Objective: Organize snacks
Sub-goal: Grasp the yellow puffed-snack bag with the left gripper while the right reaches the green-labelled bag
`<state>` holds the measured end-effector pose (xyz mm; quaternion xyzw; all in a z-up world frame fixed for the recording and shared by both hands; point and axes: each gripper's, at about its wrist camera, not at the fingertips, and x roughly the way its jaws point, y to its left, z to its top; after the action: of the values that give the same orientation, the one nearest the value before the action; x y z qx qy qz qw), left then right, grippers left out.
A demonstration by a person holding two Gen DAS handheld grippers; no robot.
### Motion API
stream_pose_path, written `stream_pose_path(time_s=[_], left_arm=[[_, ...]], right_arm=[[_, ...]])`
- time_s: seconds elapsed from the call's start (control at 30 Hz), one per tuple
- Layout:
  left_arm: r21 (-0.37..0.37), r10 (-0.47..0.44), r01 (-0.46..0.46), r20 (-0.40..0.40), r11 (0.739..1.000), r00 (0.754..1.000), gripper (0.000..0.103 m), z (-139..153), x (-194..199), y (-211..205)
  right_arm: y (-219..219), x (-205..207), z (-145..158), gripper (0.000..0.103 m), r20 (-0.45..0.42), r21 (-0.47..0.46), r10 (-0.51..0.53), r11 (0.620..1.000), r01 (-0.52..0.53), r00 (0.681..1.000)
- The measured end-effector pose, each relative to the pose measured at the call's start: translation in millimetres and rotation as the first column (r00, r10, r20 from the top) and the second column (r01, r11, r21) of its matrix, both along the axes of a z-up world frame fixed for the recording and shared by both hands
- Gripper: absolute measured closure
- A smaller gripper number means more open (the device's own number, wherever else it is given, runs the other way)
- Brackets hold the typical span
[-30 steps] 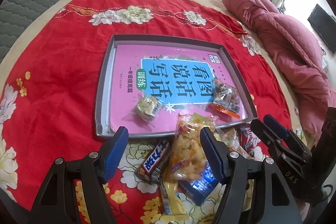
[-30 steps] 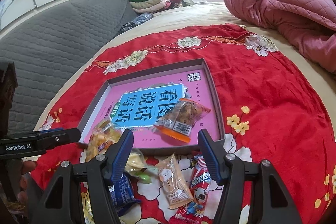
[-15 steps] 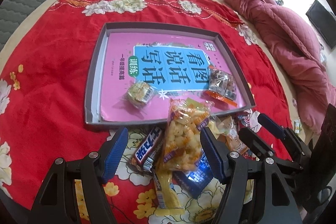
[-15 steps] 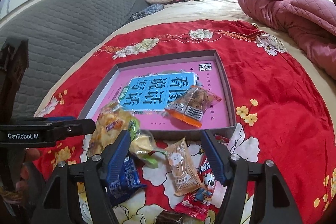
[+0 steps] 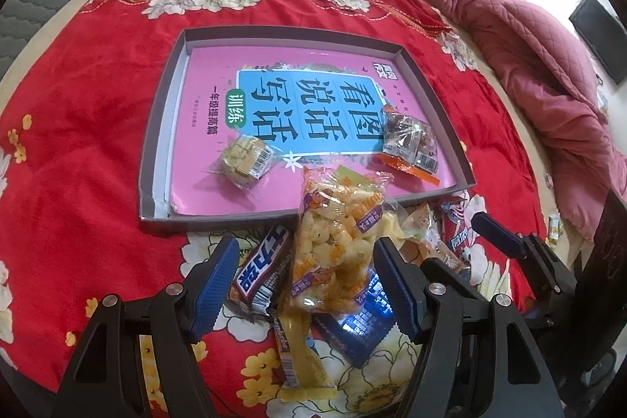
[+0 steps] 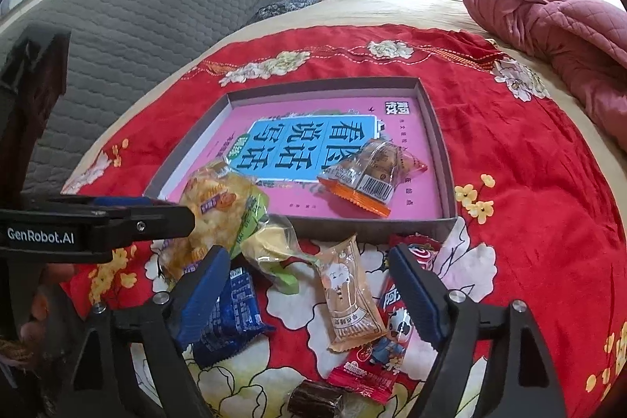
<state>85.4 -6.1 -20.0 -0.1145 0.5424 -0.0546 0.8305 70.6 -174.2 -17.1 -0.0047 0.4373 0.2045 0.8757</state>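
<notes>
- Left tongs (image 5: 305, 275) stand apart around the yellow puffed-snack bag (image 5: 337, 241), low centre of frame, not touching it.
- Right tongs (image 6: 309, 285) stand apart over the beige packet (image 6: 348, 300).
- Grey tray (image 5: 156, 151), mid-frame, holds two snacks.

Tray (image 5: 156, 159): grey shallow box with a pink book inside, flat on the red blanket.
Snacks in tray: small square cracker pack (image 5: 245, 161); clear pack with orange edge (image 5: 409, 143).
Puffed snack bag (image 5: 337, 241): leans over the near rim.
Loose snacks: dark blue pack (image 6: 231, 316), beige bar (image 6: 348, 300), red pack (image 6: 386, 343), in front of the tray.
</notes>
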Motion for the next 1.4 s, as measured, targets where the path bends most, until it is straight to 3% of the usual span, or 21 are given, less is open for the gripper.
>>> stream_pose_path(time_s=[0.87, 1.2, 1.4], left_arm=[[-0.013, -0.031, 0.03, -0.086, 0.999, 0.996, 0.03, -28.7, 18.1, -15.1], [-0.049, -0.024, 0.02, -0.08, 0.999, 0.997, 0.031, -31.5, 20.8, -8.6], [-0.074, -0.036, 0.03, -0.073, 0.997, 0.997, 0.044, -29.4, 21.5, -10.2]], right_arm=[[13.8, 9.7, -22.8, 0.019, -0.008, -0.048, 0.095, 0.994, -0.096, 0.995], [14.5, 18.9, -29.6, 0.019, -0.01, -0.047, 0.101, 0.994, -0.101, 0.995], [17.4, 20.6, -33.1, 0.019, -0.013, -0.055, 0.116, 0.992, -0.117, 0.993]])
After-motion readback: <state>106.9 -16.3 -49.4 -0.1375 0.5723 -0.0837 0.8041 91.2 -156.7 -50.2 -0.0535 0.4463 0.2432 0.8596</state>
